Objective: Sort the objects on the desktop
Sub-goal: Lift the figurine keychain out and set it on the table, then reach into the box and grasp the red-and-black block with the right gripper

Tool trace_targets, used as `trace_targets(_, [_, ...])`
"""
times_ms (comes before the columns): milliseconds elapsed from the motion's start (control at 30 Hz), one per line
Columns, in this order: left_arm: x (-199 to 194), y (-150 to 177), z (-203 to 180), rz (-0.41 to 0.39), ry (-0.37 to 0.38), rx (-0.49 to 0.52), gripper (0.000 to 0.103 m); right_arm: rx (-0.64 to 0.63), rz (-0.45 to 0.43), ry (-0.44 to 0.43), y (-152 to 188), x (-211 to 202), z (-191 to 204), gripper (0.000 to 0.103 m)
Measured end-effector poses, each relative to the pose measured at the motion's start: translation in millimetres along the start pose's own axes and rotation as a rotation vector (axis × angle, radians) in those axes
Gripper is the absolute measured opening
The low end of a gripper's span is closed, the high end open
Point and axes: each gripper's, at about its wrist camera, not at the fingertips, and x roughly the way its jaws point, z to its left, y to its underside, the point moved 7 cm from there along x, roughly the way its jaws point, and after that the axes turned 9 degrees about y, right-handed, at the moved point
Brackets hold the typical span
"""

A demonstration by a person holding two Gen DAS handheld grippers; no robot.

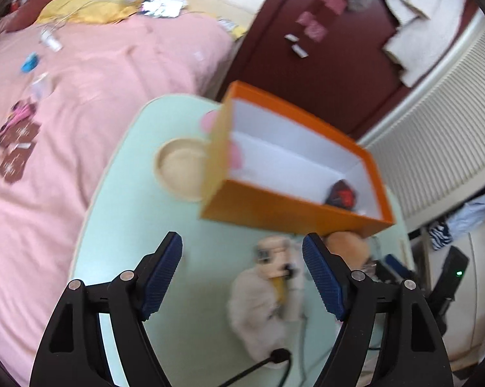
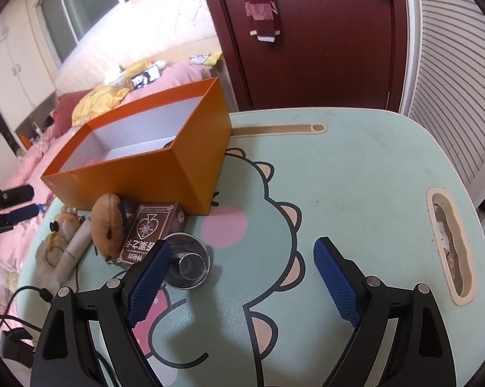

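Both claws are seen spread wide with nothing between the pads: the left claw hangs over the lower middle of its frame, the right claw over the bare dinosaur print of the table.

The orange box sits open at centre left in the right wrist view. One dark object with red on it is seen lying in the box's near right corner, and something pink shows blurred at its far end; what that is cannot be told.

Outside the box, a cluster is left against its front wall, at lower left of the right wrist frame: a brown plush, a brown card box, a clear glass cup touching the card box's lower edge, and a pale plush toy farther left.

So the sort is judged partly along: one item at least is boxed, four are waiting on the table.
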Motion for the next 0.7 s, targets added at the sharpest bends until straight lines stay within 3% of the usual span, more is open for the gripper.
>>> trace_targets(133, [1, 12, 9, 0.001, -0.022, -0.002, 0.078, -0.035, 0.012, 0.025, 0, 2, 4, 0.093])
trace_targets(300, [-13, 19, -8, -0.122, -0.017, 0.123, 0.078, -0.056, 0.021, 0.047, -1, 1, 6, 0.093])
trace_targets(467, [9, 36, -29, -0.032, -0.056, 0.297, 0.078, -0.042, -0.006, 0.008, -23, -17, 8, 0.093])
trace_targets(700, [22, 37, -42, -0.003, -0.024, 0.346, 0.078, -0.029, -0.036, -0.130, -82, -45, 30, 0.093])
